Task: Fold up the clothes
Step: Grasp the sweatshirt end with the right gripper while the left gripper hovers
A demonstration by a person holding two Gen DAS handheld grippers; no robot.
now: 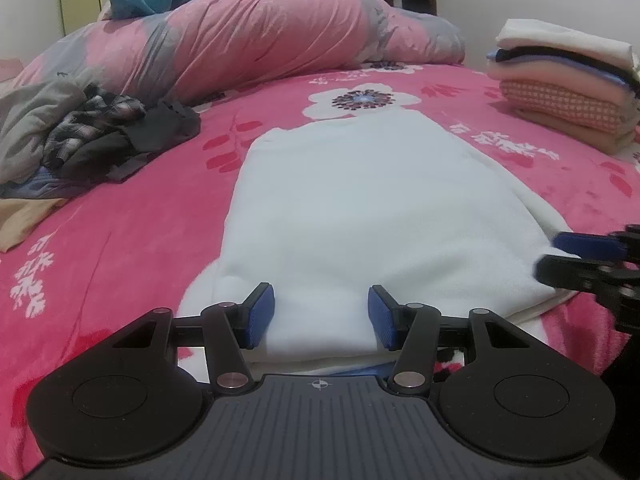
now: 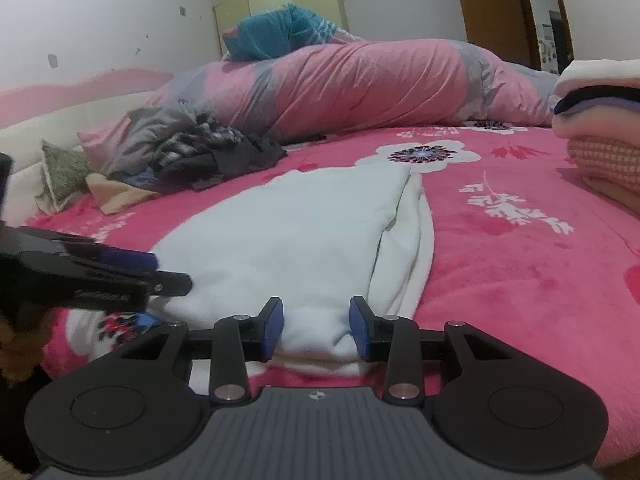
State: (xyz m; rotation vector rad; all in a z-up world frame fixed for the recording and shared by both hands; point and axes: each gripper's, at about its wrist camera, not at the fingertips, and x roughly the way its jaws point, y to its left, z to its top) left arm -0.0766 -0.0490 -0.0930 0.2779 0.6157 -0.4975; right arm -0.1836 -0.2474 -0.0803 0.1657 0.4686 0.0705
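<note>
White garment (image 1: 360, 208) lies partly folded in the middle of the bed (image 1: 120, 240), soft and fleecy. Left gripper (image 1: 322, 316) about half open and right gripper (image 2: 317, 328) narrower both straddle its near hem, apparently not pinching. Risk: thick layers could slip from the pads, or an uneven lift could skew the fold on the plush floral blanket.

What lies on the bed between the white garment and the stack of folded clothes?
Nothing visible does. Between the white garment and the stack of folded clothes only the bare pink floral blanket shows. The pile of unfolded clothes lies on the opposite side.
</note>
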